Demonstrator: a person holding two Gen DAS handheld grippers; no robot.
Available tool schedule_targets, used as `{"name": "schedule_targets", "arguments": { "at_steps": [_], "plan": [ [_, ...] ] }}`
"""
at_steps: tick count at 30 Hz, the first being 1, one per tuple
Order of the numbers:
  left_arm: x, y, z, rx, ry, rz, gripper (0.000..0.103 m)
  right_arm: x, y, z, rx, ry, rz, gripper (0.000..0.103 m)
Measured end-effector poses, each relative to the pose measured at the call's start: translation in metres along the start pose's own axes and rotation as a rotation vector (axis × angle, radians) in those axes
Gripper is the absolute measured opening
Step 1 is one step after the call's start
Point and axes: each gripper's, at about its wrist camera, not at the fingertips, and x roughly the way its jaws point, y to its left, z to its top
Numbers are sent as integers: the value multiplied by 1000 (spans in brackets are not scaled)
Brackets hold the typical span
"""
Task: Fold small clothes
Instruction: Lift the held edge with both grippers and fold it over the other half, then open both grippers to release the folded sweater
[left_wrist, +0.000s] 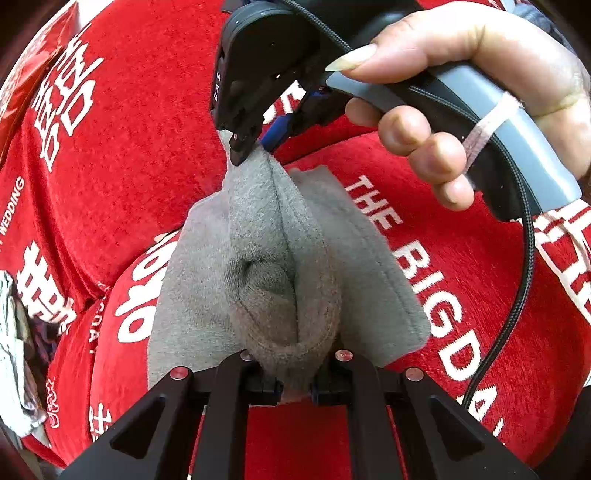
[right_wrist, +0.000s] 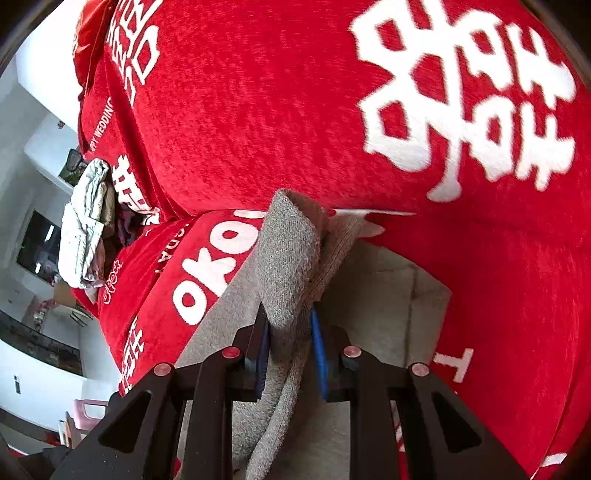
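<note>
Garment: gray cloth (left_wrist: 280, 258) is held bunched above the red cover (left_wrist: 480, 295).
Left gripper (left_wrist: 295, 391): pinched on one end.
Right gripper (right_wrist: 290, 354): pinched on the other end.
Progress: no finished fold is seen; flattening and folding are judged left.

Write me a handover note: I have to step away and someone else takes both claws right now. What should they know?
Left claw: shut on the near end of the grey sock.
Right claw: shut on the sock's far end, lifted.
Sock hangs stretched between both claws above a second grey garment on the red printed cover.
Done: sock picked up at both ends.
Left: fold it and lay it down. More clothes wait in a pile at the left.
</note>
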Motion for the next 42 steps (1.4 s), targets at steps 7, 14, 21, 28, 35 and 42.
{"name": "schedule_targets", "arguments": {
  "at_steps": [7,14,21,28,35,42],
  "plan": [
    [9,-12,-5,30,25,24,11,7,-20,-12,56,-15,41,23],
    [7,-6,-5,21,30,36,11,16,-7,-9,49,-32,81,23],
    [14,-22,0,70,36,44,11,11,-44,-20,137,-39,69,23],
    [19,-27,0,71,44,46,11,17,-67,-31,184,-40,57,23],
    [12,-8,-1,-16,49,-102,51,-7,-64,-31,187,-68,-13,24],
    [-31,5,-21,-31,-92,-238,88,-28,-6,-38,53,-78,2,48]
  ]
}}
